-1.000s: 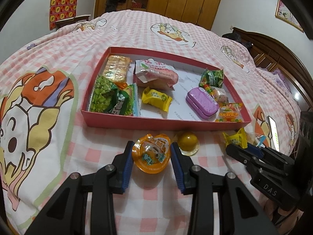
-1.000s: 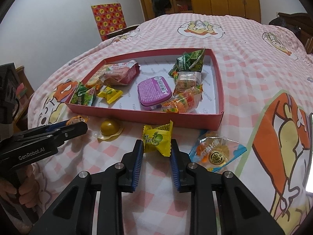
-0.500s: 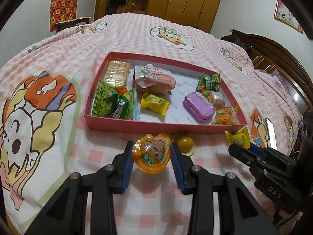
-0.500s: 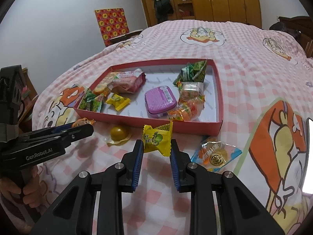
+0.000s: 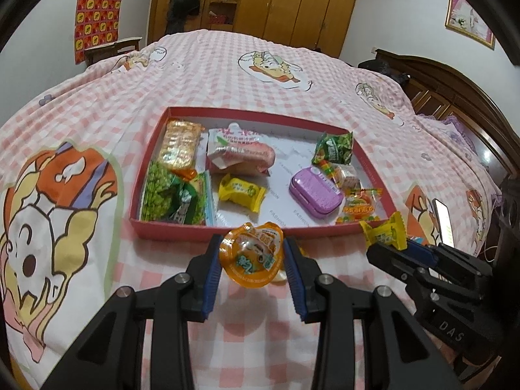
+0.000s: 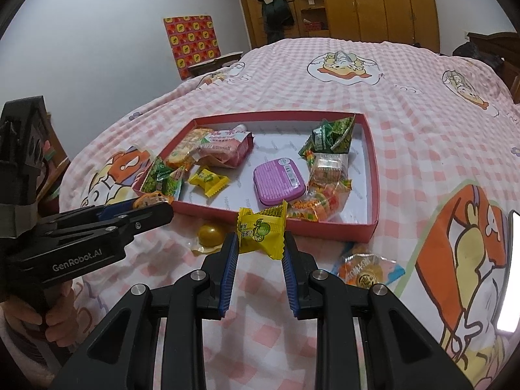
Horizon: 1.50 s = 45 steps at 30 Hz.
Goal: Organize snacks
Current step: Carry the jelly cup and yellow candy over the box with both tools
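A red shallow box (image 5: 152, 227) (image 6: 373, 195) lies on the bed with several snack packs and a purple tin (image 5: 315, 191) (image 6: 279, 180) inside. My left gripper (image 5: 252, 253) is shut on an orange jelly cup (image 5: 252, 255), held in the air just before the box's near wall. My right gripper (image 6: 260, 239) is shut on a yellow wrapped candy (image 6: 261, 230) (image 5: 385, 232), also lifted near the front wall. A small yellow jelly (image 6: 209, 235) and a blue-orange packet (image 6: 365, 269) lie on the bedspread outside the box.
The pink checked bedspread (image 5: 227, 74) spreads all round the box. A phone (image 5: 443, 217) lies lit at the right. A wooden headboard (image 5: 455, 84) is at the right, wardrobes (image 5: 292, 3) at the back. A hand (image 6: 58, 312) holds the left gripper's handle.
Both grippers have risen from the bedspread with their snacks, the jelly cup and the yellow candy, and now hang higher before the box's front wall.
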Motion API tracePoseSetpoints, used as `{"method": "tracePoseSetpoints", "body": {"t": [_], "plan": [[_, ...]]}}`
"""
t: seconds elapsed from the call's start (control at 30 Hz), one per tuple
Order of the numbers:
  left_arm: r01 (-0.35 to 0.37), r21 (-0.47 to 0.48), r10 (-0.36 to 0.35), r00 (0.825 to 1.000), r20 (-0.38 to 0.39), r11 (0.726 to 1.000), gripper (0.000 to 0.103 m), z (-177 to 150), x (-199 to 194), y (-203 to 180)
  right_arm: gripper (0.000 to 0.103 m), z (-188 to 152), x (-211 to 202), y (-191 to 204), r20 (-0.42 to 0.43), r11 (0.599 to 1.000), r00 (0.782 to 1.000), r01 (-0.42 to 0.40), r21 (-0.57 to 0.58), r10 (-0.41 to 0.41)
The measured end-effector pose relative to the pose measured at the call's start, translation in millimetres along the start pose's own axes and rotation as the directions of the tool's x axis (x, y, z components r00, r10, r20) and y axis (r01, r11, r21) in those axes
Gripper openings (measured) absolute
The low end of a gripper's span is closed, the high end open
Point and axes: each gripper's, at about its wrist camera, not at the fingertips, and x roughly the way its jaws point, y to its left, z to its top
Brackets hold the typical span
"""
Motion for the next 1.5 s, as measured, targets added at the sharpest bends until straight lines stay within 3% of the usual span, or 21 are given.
{"method": "tracePoseSetpoints", "body": {"t": [0.9,1.5], "plan": [[-0.023,0.071,0.017,0.996,0.086,0.997,0.038,84,35,-13,0.028,66,31,-1,0.02,1.0,1.0,0.01,0.018,-0.01],[-0.042,0.03,0.04,0.998,0.048,0.999,0.039,114,94,6,0.028,84,83,-19,-0.024,0.997,0.999,0.042,0.062,-0.04]]}}
